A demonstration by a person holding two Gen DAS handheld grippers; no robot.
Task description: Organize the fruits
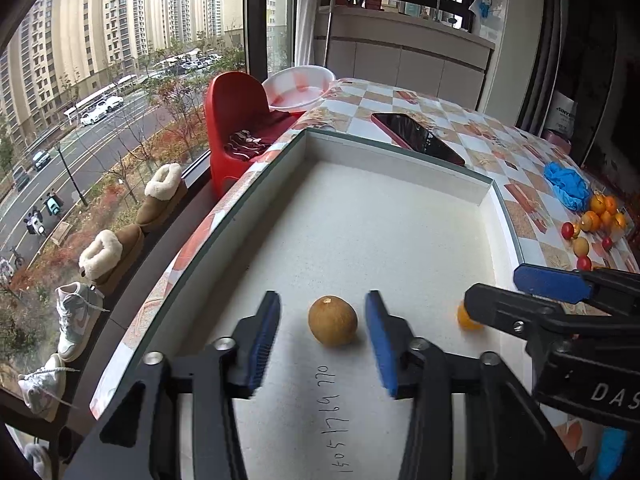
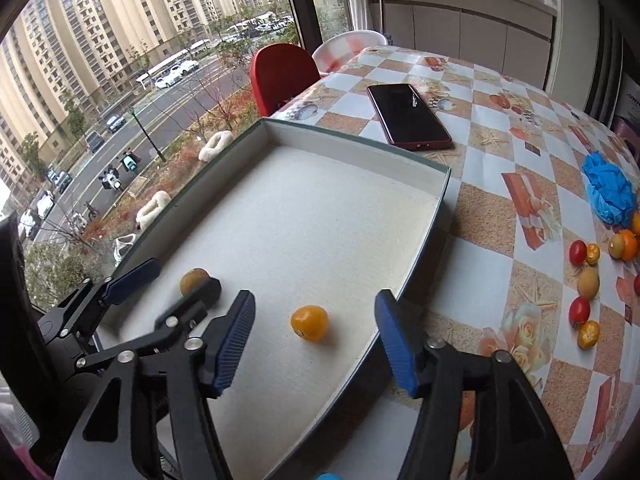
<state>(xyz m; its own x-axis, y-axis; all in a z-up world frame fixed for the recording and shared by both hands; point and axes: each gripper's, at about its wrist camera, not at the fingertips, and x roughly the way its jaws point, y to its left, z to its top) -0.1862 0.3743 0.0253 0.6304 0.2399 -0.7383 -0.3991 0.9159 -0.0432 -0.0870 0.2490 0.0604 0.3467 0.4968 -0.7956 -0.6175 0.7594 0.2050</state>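
Table (image 2: pixel 500 216), covered in a checked cloth, fills the right and centre of both views; a window with tower blocks and a street occupies the upper left. Shallow white tray (image 1: pixel 492 200) (image 2: pixel 442 184) lies on the table along the window side, its floor spanning the middle of each frame.

Left gripper (image 1: pixel 322 320), bottom centre of the left view, stands with its blue fingers apart; the brown fruit (image 1: pixel 333 321) rests on the tray floor between them, touching neither pad. In the right view this gripper (image 2: pixel 176 280) appears at lower left, partly hiding the same fruit (image 2: pixel 192 278).

Right gripper (image 2: pixel 316 320), bottom centre of the right view, likewise has its fingers spread wide; the orange fruit (image 2: pixel 309 323) sits on the tray floor between them, clear of both. In the left view the gripper (image 1: pixel 532 292) enters from the right edge, hiding most of that fruit (image 1: pixel 464 318).

Phone (image 1: pixel 418 138) (image 2: pixel 410 114) lies on the cloth just beyond the tray's far wall. Blue glove (image 1: pixel 568 184) (image 2: pixel 610 190) is crumpled at the right. Loose fruits (image 1: pixel 596 216) (image 2: pixel 588 280), red, orange and brown, lie scattered on the cloth at the right edge, below the glove.
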